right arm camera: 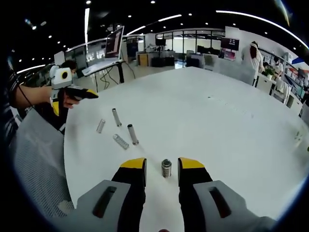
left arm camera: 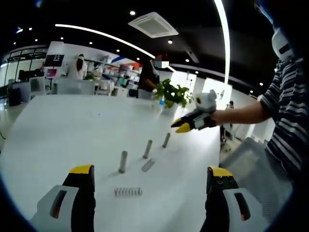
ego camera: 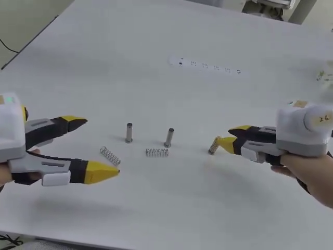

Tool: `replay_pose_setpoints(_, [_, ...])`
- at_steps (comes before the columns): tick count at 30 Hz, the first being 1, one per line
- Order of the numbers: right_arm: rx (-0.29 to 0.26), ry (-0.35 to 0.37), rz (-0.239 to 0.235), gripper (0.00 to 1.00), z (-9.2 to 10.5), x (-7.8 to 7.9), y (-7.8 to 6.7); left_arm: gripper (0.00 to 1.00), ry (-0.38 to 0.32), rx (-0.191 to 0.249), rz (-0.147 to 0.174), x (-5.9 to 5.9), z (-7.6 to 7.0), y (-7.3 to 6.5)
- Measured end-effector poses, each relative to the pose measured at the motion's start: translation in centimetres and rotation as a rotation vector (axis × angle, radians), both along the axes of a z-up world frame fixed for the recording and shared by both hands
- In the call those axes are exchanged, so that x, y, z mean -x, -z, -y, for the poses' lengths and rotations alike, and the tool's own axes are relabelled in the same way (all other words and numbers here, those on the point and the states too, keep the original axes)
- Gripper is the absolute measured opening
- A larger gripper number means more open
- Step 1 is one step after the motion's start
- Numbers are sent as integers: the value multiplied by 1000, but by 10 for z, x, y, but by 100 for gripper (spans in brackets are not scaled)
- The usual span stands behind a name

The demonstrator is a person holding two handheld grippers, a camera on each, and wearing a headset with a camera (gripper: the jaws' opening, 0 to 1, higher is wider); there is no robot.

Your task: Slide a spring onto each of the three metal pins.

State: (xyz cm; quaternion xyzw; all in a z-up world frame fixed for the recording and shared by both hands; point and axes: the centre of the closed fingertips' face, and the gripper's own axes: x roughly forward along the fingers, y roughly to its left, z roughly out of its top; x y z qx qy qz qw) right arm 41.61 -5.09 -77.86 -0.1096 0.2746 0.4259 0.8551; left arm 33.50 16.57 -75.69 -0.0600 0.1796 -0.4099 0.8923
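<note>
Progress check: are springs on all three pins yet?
No: left pin and middle pin stand bare; left spring and middle spring lie on the table.

On the white table [ego camera: 156, 31], a power strip [ego camera: 207, 65] lies upper centre. Mid-frame, left pin [ego camera: 129, 132] and middle pin [ego camera: 169, 137] stand bare. Left spring [ego camera: 110, 155] and middle spring [ego camera: 156, 152] lie just below, and right pin [ego camera: 214, 145] (spring-sleeved) sits further right.
</note>
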Motion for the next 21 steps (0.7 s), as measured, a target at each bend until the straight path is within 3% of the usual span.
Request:
replay_pose_setpoints(10, [-23,10,-22,24,2,13,3,93,6,-2,4,1,2,-2])
replay_pose_setpoints(21, [3,-37,-24,24,0,18,5,93,7,-10,2,1,0,-2])
